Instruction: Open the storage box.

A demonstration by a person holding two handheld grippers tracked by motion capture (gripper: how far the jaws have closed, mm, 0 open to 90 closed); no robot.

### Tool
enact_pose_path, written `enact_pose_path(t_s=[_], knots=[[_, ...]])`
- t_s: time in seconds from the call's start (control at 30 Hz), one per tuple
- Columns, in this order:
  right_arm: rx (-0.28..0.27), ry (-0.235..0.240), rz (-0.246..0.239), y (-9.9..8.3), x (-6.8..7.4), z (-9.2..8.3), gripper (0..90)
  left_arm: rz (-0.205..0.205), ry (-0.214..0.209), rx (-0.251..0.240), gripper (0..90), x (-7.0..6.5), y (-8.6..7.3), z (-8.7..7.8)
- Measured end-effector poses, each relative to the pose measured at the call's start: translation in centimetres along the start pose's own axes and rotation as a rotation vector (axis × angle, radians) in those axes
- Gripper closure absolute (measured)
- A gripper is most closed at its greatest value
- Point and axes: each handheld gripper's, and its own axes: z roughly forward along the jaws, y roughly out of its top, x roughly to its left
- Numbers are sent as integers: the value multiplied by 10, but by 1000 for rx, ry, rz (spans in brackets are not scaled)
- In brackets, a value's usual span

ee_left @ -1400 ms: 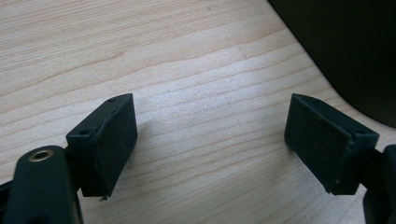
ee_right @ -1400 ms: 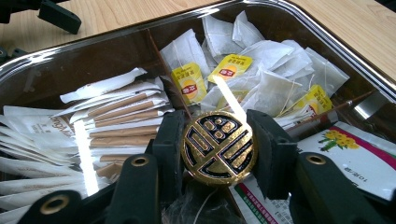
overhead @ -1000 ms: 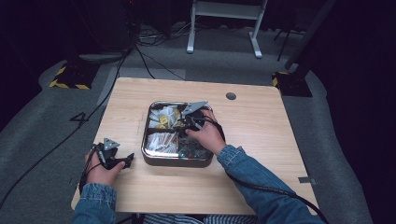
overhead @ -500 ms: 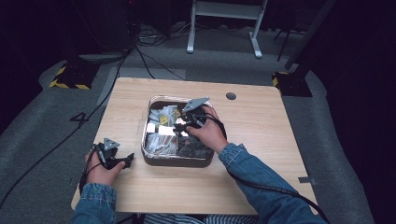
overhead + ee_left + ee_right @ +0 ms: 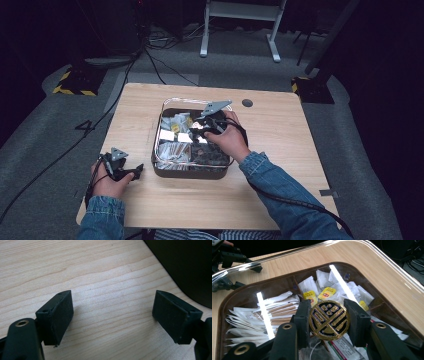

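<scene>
Right claw (image 5: 329,322) clamped on a round gold-and-black disc (image 5: 329,320), now lifted a little higher above the tray (image 5: 192,172) than a second ago; likely the pick is done and carrying out comes next. Directly beneath: tea bags (image 5: 325,293), paper sachets (image 5: 249,320), a glass lid's glare. Beyond the rim, bare counter (image 5: 280,135). Well off, left claw (image 5: 112,320) gaping wide, empty, resting low over the wood beside the tray.

high view: overhead, far | gripper views: close, low | shared: tray (image 5: 192,172) (image 5: 227,300)
</scene>
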Motion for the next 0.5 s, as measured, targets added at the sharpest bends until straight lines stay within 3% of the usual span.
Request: enact_pose_path(t_s=[0.5], knots=[[-41,-50,22,-12,-20,-51,593,-11,14,-11,264,3,0,-2]])
